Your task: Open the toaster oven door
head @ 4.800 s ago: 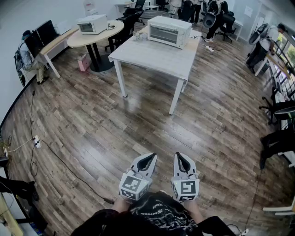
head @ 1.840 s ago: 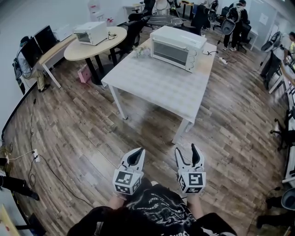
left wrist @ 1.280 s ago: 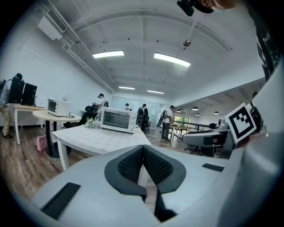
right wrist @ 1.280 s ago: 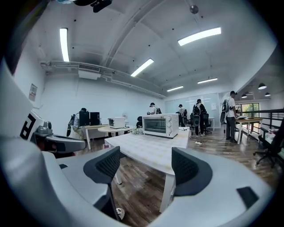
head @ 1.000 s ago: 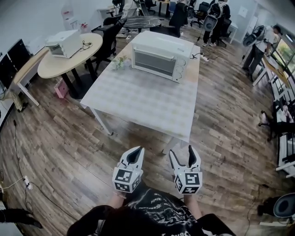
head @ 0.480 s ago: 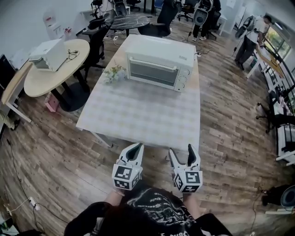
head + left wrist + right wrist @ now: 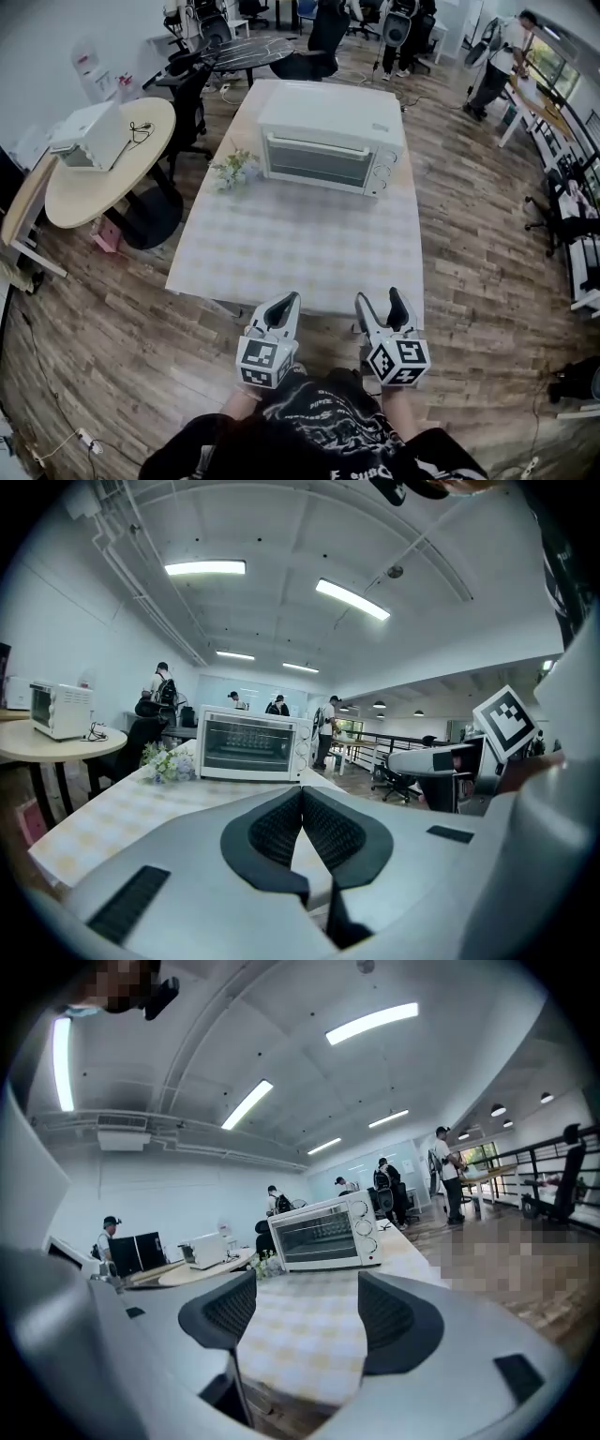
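Your rectangular table under a pale checked cloth stands directly ahead. The white boxy toaster oven sits at its far end, glass door shut, well apart from both grippers. Your left gripper hovers at the near table edge, jaws pressed together, empty. Your right gripper, beside it, has jaws spread, nothing between. A small bunch of pale flowers lies just left of the oven.

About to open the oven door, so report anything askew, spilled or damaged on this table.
Nothing stands out. The toaster oven stands upright, door shut, at the far end of the checked tablecloth, which looks flat and clean. A small flower bunch sits just left of it.
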`<state>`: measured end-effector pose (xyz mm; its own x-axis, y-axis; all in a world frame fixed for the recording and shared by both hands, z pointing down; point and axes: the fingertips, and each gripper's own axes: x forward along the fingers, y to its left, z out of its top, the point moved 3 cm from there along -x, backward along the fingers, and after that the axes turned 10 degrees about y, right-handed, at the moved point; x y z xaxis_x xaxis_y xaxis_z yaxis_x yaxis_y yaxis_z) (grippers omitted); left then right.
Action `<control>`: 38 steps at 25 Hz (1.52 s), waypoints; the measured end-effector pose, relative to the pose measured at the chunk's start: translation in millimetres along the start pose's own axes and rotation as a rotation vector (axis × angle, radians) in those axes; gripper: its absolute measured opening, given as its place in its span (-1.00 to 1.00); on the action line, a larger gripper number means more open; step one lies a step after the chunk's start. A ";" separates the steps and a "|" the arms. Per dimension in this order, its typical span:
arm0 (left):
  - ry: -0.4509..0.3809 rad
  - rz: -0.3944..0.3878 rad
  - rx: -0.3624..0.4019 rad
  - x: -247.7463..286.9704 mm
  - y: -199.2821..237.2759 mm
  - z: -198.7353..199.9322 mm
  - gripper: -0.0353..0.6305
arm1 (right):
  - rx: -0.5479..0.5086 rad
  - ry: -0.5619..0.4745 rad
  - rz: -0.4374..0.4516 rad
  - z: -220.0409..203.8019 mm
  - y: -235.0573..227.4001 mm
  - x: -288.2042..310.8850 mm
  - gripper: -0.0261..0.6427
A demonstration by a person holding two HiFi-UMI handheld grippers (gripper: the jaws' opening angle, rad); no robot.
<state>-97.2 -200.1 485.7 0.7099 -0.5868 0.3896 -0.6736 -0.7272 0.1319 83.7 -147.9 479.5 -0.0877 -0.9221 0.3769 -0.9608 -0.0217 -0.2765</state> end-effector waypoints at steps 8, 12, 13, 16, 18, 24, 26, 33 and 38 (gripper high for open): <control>0.005 0.030 -0.048 3.7 22.7 -3.8 -0.83 | 0.092 -0.018 0.040 23.7 -1.0 27.1 0.07; 0.005 0.040 -0.051 14.0 26.4 2.5 -0.83 | 0.178 -0.050 0.071 50.1 -10.9 44.9 0.05; 0.004 0.041 -0.050 17.3 26.0 6.0 -0.83 | 0.206 -0.053 0.080 56.5 -14.7 49.8 0.04; 0.007 0.050 -0.048 29.4 26.9 14.0 -0.83 | 0.278 -0.061 0.120 75.2 -25.5 66.4 0.03; 0.006 0.064 -0.053 37.6 30.8 19.4 -0.83 | 0.307 -0.065 0.149 89.7 -30.4 80.1 0.02; 0.015 0.080 -0.059 58.8 33.6 28.7 -0.83 | 0.389 -0.099 0.203 136.2 -46.5 114.1 -0.04; 0.022 0.087 -0.063 66.8 33.4 31.9 -0.83 | 0.448 -0.104 0.234 149.1 -52.1 128.3 -0.04; 0.056 0.095 -0.060 96.9 33.2 37.1 -0.83 | 0.613 -0.086 0.261 170.3 -73.8 180.9 -0.11; 0.061 0.114 -0.050 105.3 35.3 40.7 -0.83 | 0.649 -0.070 0.280 187.1 -79.5 210.8 -0.10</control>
<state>-37.8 -302.1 494.3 0.6151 -0.6410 0.4592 -0.7599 -0.6373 0.1282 190.9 -412.8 415.5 -0.2704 -0.9488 0.1633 -0.5518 0.0138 -0.8338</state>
